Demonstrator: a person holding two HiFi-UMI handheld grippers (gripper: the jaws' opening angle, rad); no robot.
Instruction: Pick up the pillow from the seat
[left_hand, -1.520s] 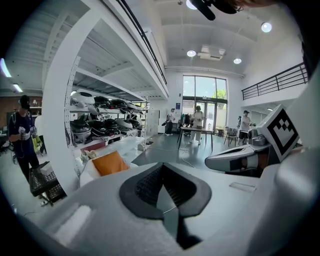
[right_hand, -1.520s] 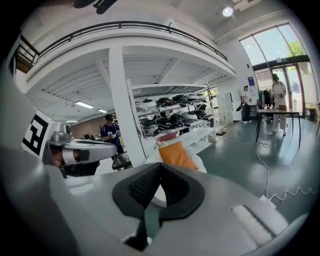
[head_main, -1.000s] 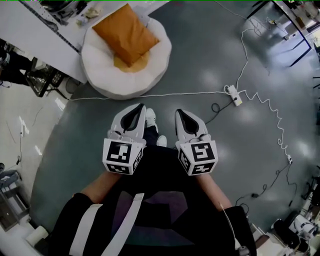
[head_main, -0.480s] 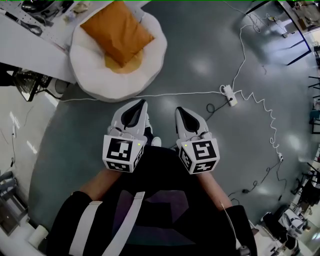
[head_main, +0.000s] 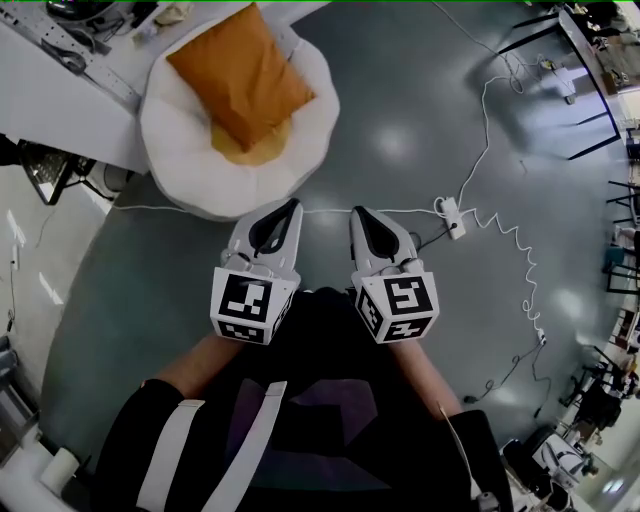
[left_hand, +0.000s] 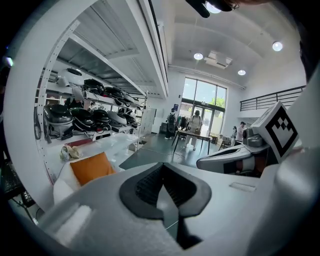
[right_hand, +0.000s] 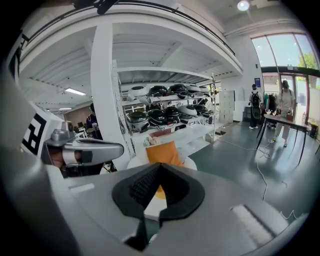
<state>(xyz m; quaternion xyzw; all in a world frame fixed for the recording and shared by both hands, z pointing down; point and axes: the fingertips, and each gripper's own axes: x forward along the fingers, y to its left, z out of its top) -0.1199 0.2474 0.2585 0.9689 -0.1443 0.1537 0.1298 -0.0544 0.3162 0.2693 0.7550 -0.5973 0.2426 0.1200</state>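
— Since the head view looks steeply down, what fills most of it?

— Grey floor (head_main: 400, 130), with the person's dark-clothed torso (head_main: 320, 410) along the bottom edge.

— And next in size?

— A white shelf unit (head_main: 60, 100) runs across the upper left. The right gripper view shows its racks loaded with dark rounded items. Just beside it, on the floor, sits the round white seat (head_main: 175, 165).

— Where is the pillow?

— The orange pillow (head_main: 240, 75) lies on the seat, propped toward the back rim. Its lower end overlaps a paler yellow cushion (head_main: 255, 148) in the hollow. Neither gripper touches it, and it is well ahead of both.

— The grippers themselves?

— The left gripper (head_main: 294, 204) and the right gripper (head_main: 356, 212) are side by side in front of the torso. Their tips point toward the seat, and the left tip is near the seat's front rim. Each has its marker cube at the end nearest the body.

— And the fingers?

— The left fingers (left_hand: 145, 185) are pressed together with nothing between them. The right fingers (right_hand: 137, 187) are closed the same way, empty, with the pillow visible beyond them.

— Anything smaller?

— A white power strip (head_main: 450, 216) lies on the floor just right of the right gripper. A thin white cable (head_main: 487, 110) leads away from it.
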